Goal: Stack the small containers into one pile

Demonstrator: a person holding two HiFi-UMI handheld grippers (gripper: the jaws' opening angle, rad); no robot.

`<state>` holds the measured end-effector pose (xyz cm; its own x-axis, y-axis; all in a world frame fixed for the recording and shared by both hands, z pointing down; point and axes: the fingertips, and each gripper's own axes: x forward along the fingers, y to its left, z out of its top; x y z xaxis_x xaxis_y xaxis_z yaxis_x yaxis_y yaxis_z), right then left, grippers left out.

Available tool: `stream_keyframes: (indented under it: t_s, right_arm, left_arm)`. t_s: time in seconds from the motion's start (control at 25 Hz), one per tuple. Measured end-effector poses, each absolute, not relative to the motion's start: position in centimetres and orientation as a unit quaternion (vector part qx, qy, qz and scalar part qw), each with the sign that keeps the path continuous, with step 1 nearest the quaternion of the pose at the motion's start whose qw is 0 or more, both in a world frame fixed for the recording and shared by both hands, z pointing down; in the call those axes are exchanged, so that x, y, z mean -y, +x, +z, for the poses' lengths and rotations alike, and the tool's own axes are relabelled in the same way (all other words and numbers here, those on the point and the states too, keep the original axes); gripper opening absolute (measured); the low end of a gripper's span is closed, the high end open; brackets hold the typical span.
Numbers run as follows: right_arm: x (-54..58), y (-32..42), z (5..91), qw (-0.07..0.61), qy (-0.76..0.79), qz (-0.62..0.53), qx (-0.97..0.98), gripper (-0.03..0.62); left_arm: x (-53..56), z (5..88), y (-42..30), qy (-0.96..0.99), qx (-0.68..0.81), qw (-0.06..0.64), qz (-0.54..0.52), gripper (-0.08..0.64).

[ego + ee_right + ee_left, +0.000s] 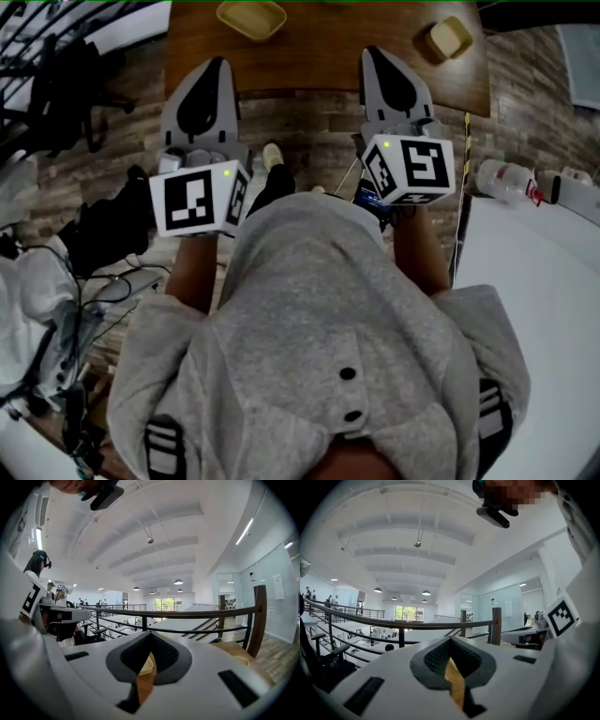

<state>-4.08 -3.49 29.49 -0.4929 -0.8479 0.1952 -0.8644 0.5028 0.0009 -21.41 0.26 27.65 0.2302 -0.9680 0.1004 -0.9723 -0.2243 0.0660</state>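
Grey sweatshirt (328, 328) fills the lower frame. Across the top runs the wooden table (319, 70). Left gripper (214, 70) and right gripper (377, 58) point at its near edge, both closed and empty. Well apart sit a yellow container (251, 19) at top centre and a tan container (450, 37) at upper right. Stacking looks unstarted, so next a jaw must open around one.

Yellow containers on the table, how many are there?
2. One shallow yellow plastic container sits ahead of the left gripper, another ahead of the right gripper. More may lie out of view.
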Motion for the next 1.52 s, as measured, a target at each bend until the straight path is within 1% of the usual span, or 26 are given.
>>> stream_keyframes:
  t_s: [0.12,0.36,1.08,1.52]
  right_arm:
    - [4.4,-5.3,29.6,0.087,0.509,0.048,0.855,0.011]
    - [4.5,-5.6,29.3,0.087,0.521,0.044,0.848,0.011]
    - [2.2,-3.9,27.0,0.071,0.540,0.030,0.838,0.011]
    - [5.1,-7.1,28.7,0.097,0.557,0.033,0.824,0.011]
  left_arm:
    - [0.8,27.9,-23.0,0.788,0.612,0.058,0.015,0.014]
    - [1.4,27.8,-23.3,0.798,0.600,0.059,0.013,0.014]
    - [-0.8,25.7,-21.0,0.813,0.581,0.043,-0.005,0.012]
    - [2.6,28.0,-25.3,0.815,0.575,0.067,-0.007,0.012]
